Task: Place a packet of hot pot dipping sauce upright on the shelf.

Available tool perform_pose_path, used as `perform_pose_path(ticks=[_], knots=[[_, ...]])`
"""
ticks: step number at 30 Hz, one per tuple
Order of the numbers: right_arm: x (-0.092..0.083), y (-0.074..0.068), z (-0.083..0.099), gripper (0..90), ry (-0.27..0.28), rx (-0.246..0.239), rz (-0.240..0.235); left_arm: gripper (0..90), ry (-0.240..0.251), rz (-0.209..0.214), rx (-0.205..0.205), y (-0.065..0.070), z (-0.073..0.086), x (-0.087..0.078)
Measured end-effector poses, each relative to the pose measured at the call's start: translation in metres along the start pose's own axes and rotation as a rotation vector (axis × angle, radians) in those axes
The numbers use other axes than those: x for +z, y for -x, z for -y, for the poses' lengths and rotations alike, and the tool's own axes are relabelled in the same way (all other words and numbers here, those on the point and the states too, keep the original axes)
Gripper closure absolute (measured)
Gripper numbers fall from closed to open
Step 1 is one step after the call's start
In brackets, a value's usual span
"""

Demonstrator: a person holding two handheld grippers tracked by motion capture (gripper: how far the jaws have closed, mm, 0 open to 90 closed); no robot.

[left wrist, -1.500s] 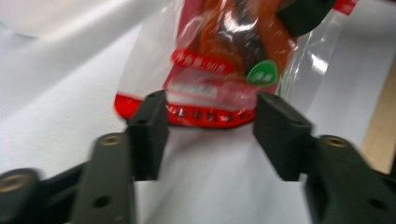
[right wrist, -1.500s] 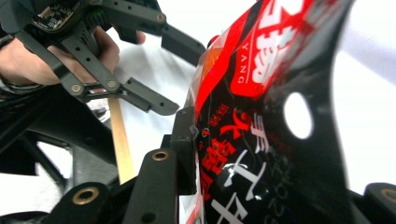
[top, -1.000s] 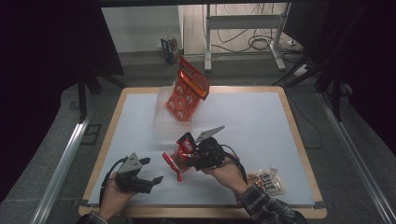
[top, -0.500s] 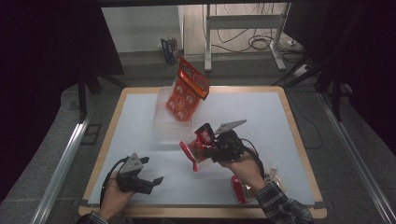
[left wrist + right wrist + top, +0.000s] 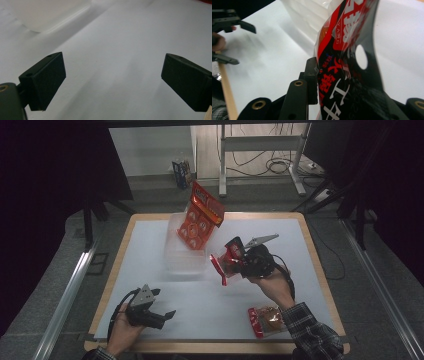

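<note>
Your left gripper (image 5: pixel 159 316) sits near the table's front edge, well left of the clear plastic bin (image 5: pixel 186 251); its jaws have just spread wide, with nothing between them. Your right gripper (image 5: pixel 223 262) has carried its red foil snack packet (image 5: pixel 221 264) up from the front toward the bin's right side, clamped tight. The packet's long axis hangs tilted, lower end toward you.

Premises appear to be a lab or test bay: white-topped table (image 5: pixel 150 270) ringed by black curtains (image 5: pixel 50 170), metal frame rails (image 5: pixel 65 295), loose floor cables (image 5: pixel 280 167), grey carpet.
</note>
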State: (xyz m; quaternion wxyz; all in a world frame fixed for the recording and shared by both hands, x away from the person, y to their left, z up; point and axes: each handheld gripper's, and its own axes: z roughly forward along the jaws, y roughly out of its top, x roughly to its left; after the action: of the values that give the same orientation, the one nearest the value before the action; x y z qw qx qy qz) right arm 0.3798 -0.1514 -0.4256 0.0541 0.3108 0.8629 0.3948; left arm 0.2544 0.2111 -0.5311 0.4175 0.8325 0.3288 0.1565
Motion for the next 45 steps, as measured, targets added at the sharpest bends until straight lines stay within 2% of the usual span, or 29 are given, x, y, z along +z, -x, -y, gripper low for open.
perform_pose_path(ticks=[4, 12, 21, 24, 28, 41, 45], knots=[[0.011, 0.009, -0.010, 69.7, -0.016, -0.015, 0.008, 4.9, -0.005, 0.003, 0.006, 0.000, 0.000, 0.001], [0.033, 0.014, -0.027, 69.7, -0.062, -0.056, 0.007, 4.5, -0.014, 0.000, 0.024, 0.002, 0.000, 0.001], [0.047, 0.014, -0.041, 69.7, -0.115, -0.108, 0.007, 4.3, -0.025, 0.002, 0.035, 0.003, 0.000, 0.002], [0.053, 0.012, -0.048, 69.7, -0.138, -0.148, 0.018, 4.2, -0.027, -0.001, 0.041, 0.003, 0.000, 0.002], [0.056, 0.012, -0.055, 69.5, -0.141, -0.170, 0.019, 4.2, -0.028, -0.001, 0.041, 0.003, 0.000, 0.002], [0.064, 0.009, -0.067, 68.2, -0.115, -0.170, 0.024, 4.1, -0.039, 0.001, 0.047, 0.004, 0.000, 0.004], [0.067, 0.005, -0.074, 68.7, -0.101, -0.184, 0.028, 4.0, -0.044, 0.000, 0.050, 0.004, 0.000, 0.004]])
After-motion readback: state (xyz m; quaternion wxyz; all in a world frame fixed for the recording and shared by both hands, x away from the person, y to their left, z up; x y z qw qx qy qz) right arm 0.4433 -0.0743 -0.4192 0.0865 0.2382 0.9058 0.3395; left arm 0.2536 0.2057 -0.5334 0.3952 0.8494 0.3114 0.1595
